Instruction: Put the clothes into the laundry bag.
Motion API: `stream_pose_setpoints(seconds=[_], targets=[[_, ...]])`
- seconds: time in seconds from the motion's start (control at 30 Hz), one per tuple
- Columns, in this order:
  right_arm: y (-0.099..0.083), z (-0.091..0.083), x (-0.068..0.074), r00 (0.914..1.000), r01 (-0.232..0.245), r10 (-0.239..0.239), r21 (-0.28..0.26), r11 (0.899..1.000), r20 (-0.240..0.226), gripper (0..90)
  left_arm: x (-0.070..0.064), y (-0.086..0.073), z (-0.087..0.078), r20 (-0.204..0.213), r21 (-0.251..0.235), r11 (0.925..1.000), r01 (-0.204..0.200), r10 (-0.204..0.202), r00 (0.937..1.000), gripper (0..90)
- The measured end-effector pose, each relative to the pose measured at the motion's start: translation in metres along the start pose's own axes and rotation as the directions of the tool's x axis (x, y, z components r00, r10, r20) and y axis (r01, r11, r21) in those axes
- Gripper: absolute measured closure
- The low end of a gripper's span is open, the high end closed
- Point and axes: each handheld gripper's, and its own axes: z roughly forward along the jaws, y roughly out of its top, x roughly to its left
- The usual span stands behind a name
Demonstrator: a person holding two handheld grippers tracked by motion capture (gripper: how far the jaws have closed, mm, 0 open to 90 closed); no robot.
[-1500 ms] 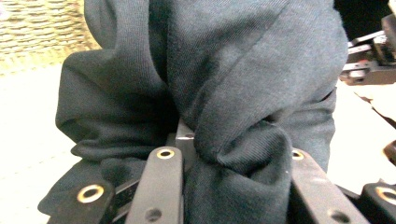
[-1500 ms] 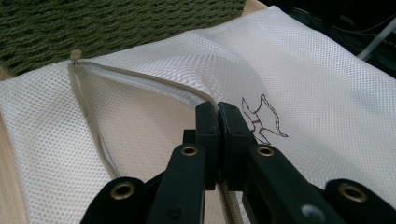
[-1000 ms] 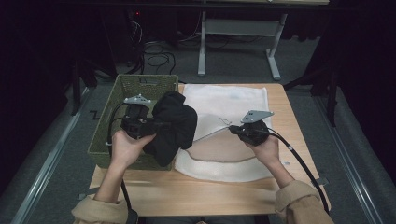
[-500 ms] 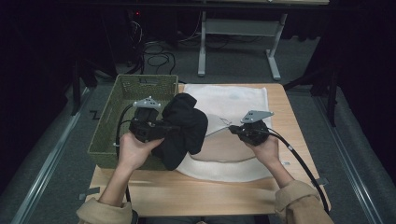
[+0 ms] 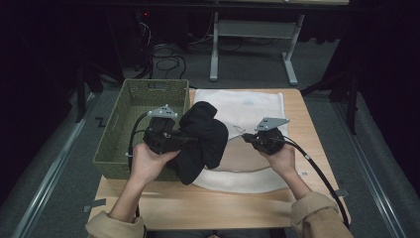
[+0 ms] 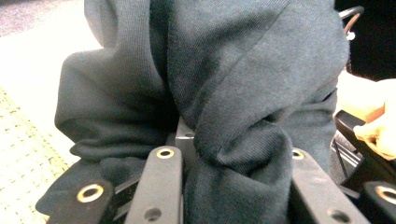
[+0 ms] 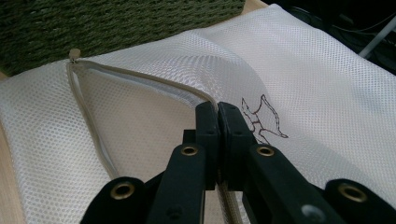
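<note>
The left gripper point(image 5: 184, 140) has its jaws clamped on a bunched black sweatshirt point(image 5: 202, 139), which hangs in folds over the left edge of the white mesh laundry bag point(image 5: 247, 106) — just beside the green woven basket point(image 5: 130, 101) that stands to the bag's left on the wooden table point(image 5: 233, 206). The right gripper point(image 5: 247, 139) is at the bag's right side, its jaws pressed together on the zippered rim point(image 7: 140, 79) of the bag's opening — in the right gripper view the rim curves away from the jaws, lifting the upper mesh layer off the lower one, with a small brown printed figure point(image 7: 261, 116) on the mesh just beside the jaws.
</note>
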Motion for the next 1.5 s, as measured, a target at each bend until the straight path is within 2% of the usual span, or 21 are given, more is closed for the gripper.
stream_pose_setpoints(seconds=[0.3,0.5,0.73,0.97,1.1,1.23,1.37,1.5], targets=[[0.0,0.0,0.0,1.0,-0.003,0.003,0.0,1.0,-0.003,88.7,-0.006,0.003,0.009,0.022,-0.007,0.9999,-0.009,0.009,0.9997,72.0],[0.0,0.002,0.0,1.0,-0.004,0.004,0.003,1.0,-0.007,88.7,-0.014,0.004,0.013,0.014,-0.007,0.9995,-0.031,0.031,0.9994,72.0],[0.0,0.002,0.0,0.9999,-0.012,0.012,0.007,1.0,-0.009,88.7,-0.02,0.007,0.018,0.052,-0.011,0.9991,-0.04,0.041,0.9978,71.9],[0.0,0.002,-0.001,0.9998,-0.014,0.014,0.004,1.0,-0.011,88.7,-0.033,0.014,0.023,0.061,-0.004,0.9967,-0.081,0.081,0.9949,71.9],[0.0,0.002,-0.001,0.9999,-0.01,0.01,0.001,1.0,-0.009,88.7,-0.041,0.02,0.025,0.096,-0.019,0.9951,-0.097,0.098,0.9906,71.9],[0.0,0.0,-0.002,0.9998,-0.015,0.015,0.005,1.0,-0.009,88.7,-0.05,0.027,0.025,0.082,-0.019,0.9913,-0.13,0.131,0.9879,71.8],[0.0,0.0,-0.002,0.9999,-0.011,0.011,0.004,1.0,-0.01,88.7,-0.053,0.028,0.028,0.089,-0.014,0.9904,-0.137,0.138,0.9864,71.8],[0.0,0.001,-0.002,0.9998,-0.011,0.011,0.006,1.0,-0.014,88.7,-0.056,0.028,0.028,0.128,-0.033,0.9904,-0.134,0.138,0.9822,71.8]])
